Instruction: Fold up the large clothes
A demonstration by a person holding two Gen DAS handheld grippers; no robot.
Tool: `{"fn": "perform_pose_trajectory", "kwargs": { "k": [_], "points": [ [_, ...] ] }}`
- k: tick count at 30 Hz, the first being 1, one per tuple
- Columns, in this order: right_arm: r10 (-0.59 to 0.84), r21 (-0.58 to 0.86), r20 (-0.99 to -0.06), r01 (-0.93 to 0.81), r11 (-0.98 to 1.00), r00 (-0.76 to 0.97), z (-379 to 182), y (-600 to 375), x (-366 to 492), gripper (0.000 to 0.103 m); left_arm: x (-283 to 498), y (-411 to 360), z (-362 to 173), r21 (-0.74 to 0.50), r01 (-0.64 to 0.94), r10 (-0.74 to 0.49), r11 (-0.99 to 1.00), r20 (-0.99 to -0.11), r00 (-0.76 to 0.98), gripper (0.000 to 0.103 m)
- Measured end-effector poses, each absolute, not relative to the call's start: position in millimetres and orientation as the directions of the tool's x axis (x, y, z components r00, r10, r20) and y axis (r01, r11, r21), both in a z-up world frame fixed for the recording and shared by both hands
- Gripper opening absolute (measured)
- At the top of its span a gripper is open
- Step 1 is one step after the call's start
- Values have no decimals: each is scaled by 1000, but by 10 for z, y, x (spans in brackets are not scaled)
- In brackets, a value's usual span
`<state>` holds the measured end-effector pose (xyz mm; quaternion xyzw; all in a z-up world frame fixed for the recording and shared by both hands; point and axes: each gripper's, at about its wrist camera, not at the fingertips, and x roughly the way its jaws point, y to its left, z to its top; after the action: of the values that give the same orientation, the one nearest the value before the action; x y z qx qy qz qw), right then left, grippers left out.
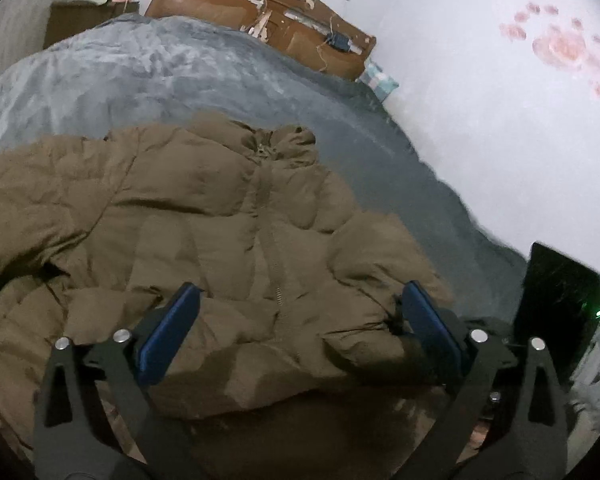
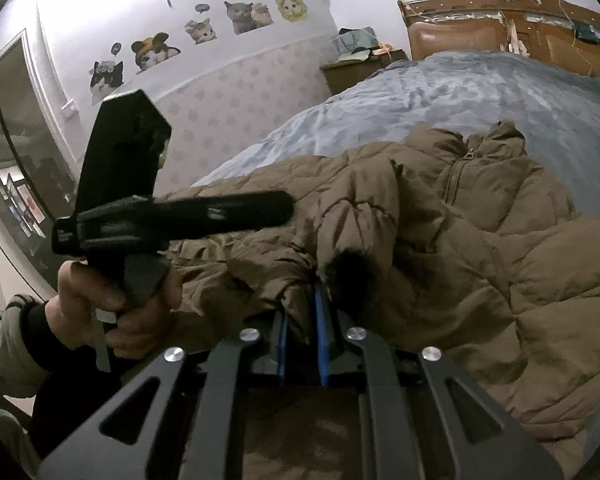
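Brown puffer jacket (image 1: 204, 216) spread front-up on a grey-blue blanket (image 1: 112, 64), zipper (image 1: 268, 216) closed and running away from the left claw (image 1: 300, 320) toward the collar (image 1: 276, 140). Left claw: released, blue pads (image 1: 168, 336) set wide apart above the jacket's near hem, nothing between them; the zipper line lies midway ahead of it. Right claw (image 2: 301, 320): clenched on a bunched fold of the jacket, apparently a sleeve end with a dark cuff (image 2: 349, 272), though blur leaves this uncertain; its blue pads (image 2: 320, 340) stand almost together with fabric pinched between. To the right claw's left, a hand (image 2: 112, 304) grips the handle of the left claw. Beyond the jacket, past both claws: a wooden headboard (image 1: 260, 24) and a nightstand (image 2: 359, 68). Cat stickers (image 2: 236, 16) mark the wall.
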<state>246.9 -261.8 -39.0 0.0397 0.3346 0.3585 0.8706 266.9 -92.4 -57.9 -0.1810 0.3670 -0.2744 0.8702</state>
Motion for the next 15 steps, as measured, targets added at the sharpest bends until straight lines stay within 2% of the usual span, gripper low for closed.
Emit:
{"fn": "perform_pose_trajectory", "kwargs": {
  "k": [2,3,5,6,7,11,12,13,15],
  "points": [
    [656,320,-549,-595,738,518,-386,-2625,2480,12,2660,-965,-598,-497,343,-596,797,-557,578,99],
    [662,326,-543,-597,733,516,-378,-2623,2476,12,2640,-1022,-616,-470,350,-582,811,-574,576,96],
    [661,330,-543,-592,735,518,-367,-2600,2478,14,2652,-1116,-612,-432,370,-568,822,-598,566,72],
    [656,325,-549,-591,738,517,-381,-2586,2478,14,2637,-1166,-609,-415,386,-566,824,-602,563,40],
    [654,320,-556,-594,738,512,-397,-2561,2474,14,2658,-1198,-614,-417,395,-574,819,-610,546,4],
    [638,290,-573,-602,744,514,-406,-2493,2432,15,2582,-1216,-564,-344,418,-539,841,-604,587,0],
    [635,288,-571,-597,749,521,-392,-2506,2428,19,2572,-1187,-545,-343,411,-533,845,-598,598,0],
    [632,289,-566,-590,753,529,-378,-2528,2424,26,2570,-1144,-526,-334,393,-515,857,-595,617,0],
    [627,301,-546,-568,766,556,-341,-2626,2408,87,2607,-977,-531,-331,325,-463,886,-601,651,0]
  ]
}}
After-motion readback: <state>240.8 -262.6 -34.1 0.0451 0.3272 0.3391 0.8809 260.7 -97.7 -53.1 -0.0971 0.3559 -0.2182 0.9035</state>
